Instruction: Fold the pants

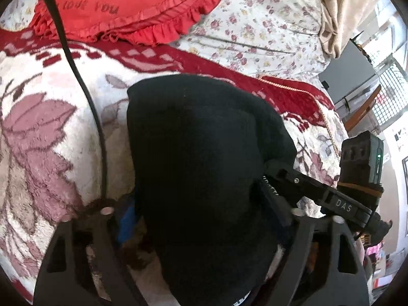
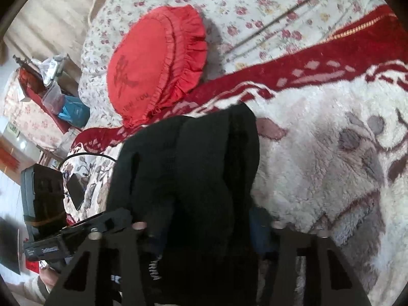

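Observation:
The black pants (image 1: pixel 201 140) lie bunched into a thick folded bundle on a plush red-and-white blanket (image 1: pixel 46 132). In the left wrist view the bundle fills the gap of my left gripper (image 1: pixel 201 211), touching both fingers. My right gripper's finger (image 1: pixel 293 178) reaches into the bundle's right side. The right wrist view shows the same pants (image 2: pixel 193 158) packed between the fingers of my right gripper (image 2: pixel 207 225), with ribbed folds running away from me. My left gripper's finger (image 2: pixel 109 219) comes in from the left. All pads are hidden by cloth.
A red ruffled cushion (image 1: pixel 122 7) (image 2: pixel 153 71) lies beyond the pants on a floral sheet (image 1: pixel 267 25). A black cable (image 1: pixel 84 89) crosses the blanket at left. The bed's edge drops off toward cluttered furniture (image 2: pixel 51 94) and a grey box (image 1: pixel 349 76).

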### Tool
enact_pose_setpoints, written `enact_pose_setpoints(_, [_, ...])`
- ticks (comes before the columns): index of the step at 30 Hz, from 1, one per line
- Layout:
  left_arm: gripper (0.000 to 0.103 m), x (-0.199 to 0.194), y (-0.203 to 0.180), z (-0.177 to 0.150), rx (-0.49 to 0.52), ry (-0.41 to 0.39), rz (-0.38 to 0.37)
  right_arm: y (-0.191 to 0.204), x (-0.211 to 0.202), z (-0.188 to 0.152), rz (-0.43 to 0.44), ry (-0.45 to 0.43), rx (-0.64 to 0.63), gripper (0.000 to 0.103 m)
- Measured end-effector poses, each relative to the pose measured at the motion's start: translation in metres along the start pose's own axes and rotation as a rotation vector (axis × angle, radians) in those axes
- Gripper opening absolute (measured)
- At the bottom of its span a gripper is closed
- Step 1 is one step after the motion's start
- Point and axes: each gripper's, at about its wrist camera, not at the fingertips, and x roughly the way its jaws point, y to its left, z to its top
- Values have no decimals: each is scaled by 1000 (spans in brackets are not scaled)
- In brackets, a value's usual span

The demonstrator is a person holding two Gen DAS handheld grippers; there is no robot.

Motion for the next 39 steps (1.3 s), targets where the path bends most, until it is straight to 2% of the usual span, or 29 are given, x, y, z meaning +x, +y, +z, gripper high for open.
enact_pose_setpoints(2, [60,-9,-4,3,32,-12,-12,13,-7,3,7,-22,-17,33])
enact_pose_setpoints(3, [54,-14,-6,5,42,-18,-19,21,-10,5,5,-29,-39,32])
enact_pose_setpoints(5, [50,-28,-7,12,61,-45,-30,34,-14,10,20,-46,-58,32])
enact_pose_setpoints(10, [50,-66,1,43,84,-130,-3,60,-5,27,78,-66,-76,31])
enact_pose_setpoints(14, [50,-75,22,66,82,-155,52,81,17,42,114,-73,-85,31])
enact_pose_setpoints(19, [50,-58,65,79,30,-120,135,90,57,53,115,-28,-75,31])
enact_pose_setpoints(21, [50,-45,82,79,4,-85,167,85,77,54,78,3,-69,31])
enact_pose_setpoints(22, [50,-40,90,77,-13,-64,182,78,89,51,30,33,-58,32])
enact_pose_setpoints(23, [50,-36,99,75,-28,-51,193,74,93,50,12,39,-49,36])
enact_pose_setpoints(25, [51,-39,104,72,-37,-53,174,65,92,47,44,39,-11,37])
enact_pose_setpoints(27, [51,-48,101,71,-19,-66,192,62,82,46,47,33,5,38])
enact_pose_setpoints(30, [51,-63,88,69,33,-96,240,67,58,50,6,-18,-24,38])
enact_pose_setpoints(34, [53,-76,68,63,86,-130,268,90,40,63,42,-62,-92,39])
enact_pose_setpoints(39, [56,-63,50,52,130,-115,311,117,62,77,54,-31,-165,38])
